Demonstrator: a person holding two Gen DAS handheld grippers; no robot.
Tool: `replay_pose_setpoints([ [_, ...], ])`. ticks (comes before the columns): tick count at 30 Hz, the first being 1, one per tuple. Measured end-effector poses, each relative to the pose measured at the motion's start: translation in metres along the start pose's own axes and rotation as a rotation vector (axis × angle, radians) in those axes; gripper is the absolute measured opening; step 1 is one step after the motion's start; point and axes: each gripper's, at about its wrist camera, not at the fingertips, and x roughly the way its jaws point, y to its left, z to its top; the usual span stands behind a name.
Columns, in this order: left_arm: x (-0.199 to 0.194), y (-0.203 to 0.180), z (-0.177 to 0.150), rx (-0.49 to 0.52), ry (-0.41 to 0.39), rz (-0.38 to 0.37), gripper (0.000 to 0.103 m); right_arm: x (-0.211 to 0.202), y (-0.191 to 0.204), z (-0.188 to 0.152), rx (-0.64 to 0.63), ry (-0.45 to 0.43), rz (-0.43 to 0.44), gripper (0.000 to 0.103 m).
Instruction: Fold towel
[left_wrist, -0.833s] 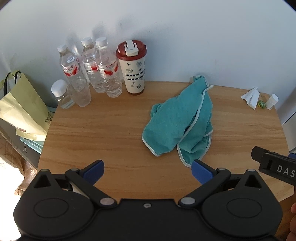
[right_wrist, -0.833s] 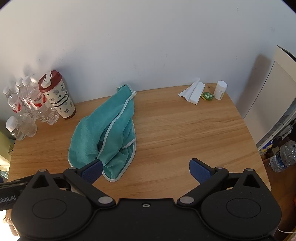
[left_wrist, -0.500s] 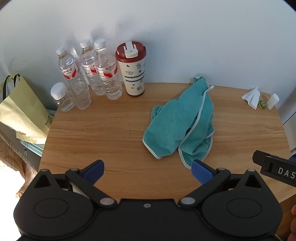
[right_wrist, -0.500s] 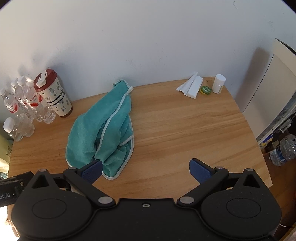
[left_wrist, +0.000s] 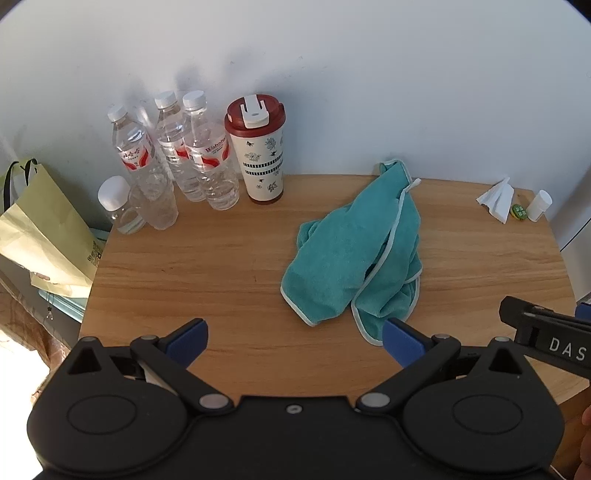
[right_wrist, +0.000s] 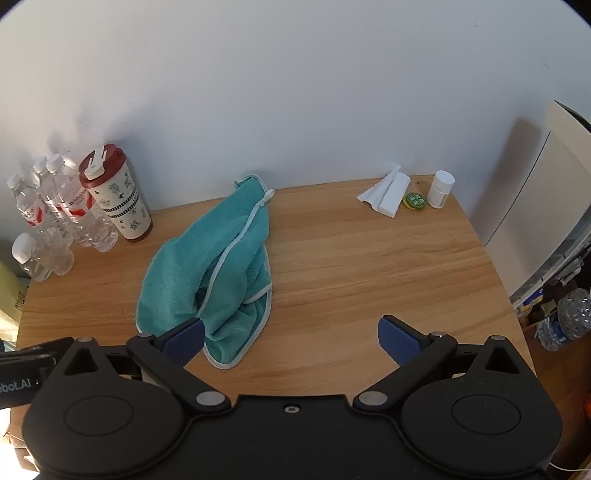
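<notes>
Warm, honey-coloured wood with long straight grain forms the table (left_wrist: 221, 266) in front of me, its far corners rounded, pushed against a plain matte white wall (right_wrist: 295, 92).

Nearest to me are my own tongs. My left gripper (left_wrist: 293, 338) is matte black plastic with two round hubs and angled arms ending in blue rubbery pads; the pads stand wide apart with nothing between them, over bare wood. My right gripper (right_wrist: 291, 336) is built the same and is also spread wide and empty. From its camera, its left blue pad overlaps the near end of the towel, though I cannot tell whether it touches the cloth.

Just beyond, around the middle of the table, lies the towel (left_wrist: 351, 258): teal, soft and fuzzy, edged with pale piping. It is unfolded and rumpled into a long bunched heap, broad and layered at the near end, narrowing to a point at the wall.

Farther back on the left stand several clear, ribbed plastic water bottles (left_wrist: 207, 162) with white caps and red labels, clustered beside a tall tapered tumbler (left_wrist: 260, 155), cream with small printed motifs and a dark red lid. At the far right corner sit a crumpled white tissue (right_wrist: 386, 192), a small round green tin (right_wrist: 415, 200) and a small white cylindrical bottle (right_wrist: 440, 189). A pale yellow-green paper bag (left_wrist: 40, 229) hangs off the left side.
</notes>
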Motion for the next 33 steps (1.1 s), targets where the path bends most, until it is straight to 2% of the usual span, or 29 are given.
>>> replay_pose_setpoints([
  [10, -0.007, 0.004, -0.009, -0.007, 0.008, -0.001, 0.103, -0.003, 0.001, -0.005, -0.014, -0.011, 0.015, 0.102],
  [18, 0.0, 0.009, 0.001, -0.004, 0.031, 0.001, 0.103, 0.005, 0.001, -0.006, -0.014, 0.036, 0.022, 0.102],
  [23, -0.003, 0.011, -0.001, -0.007, 0.031, 0.0, 0.103, -0.001, 0.014, -0.009, -0.063, 0.001, 0.014, 0.102],
  [28, -0.005, 0.014, -0.003, -0.013, 0.035, -0.001, 0.103, 0.001, 0.017, -0.006, -0.067, 0.016, 0.014, 0.102],
  [33, 0.003, 0.017, 0.009, -0.024, 0.04, 0.0, 0.103, 0.003, 0.021, -0.003, -0.066, 0.024, 0.015, 0.102],
])
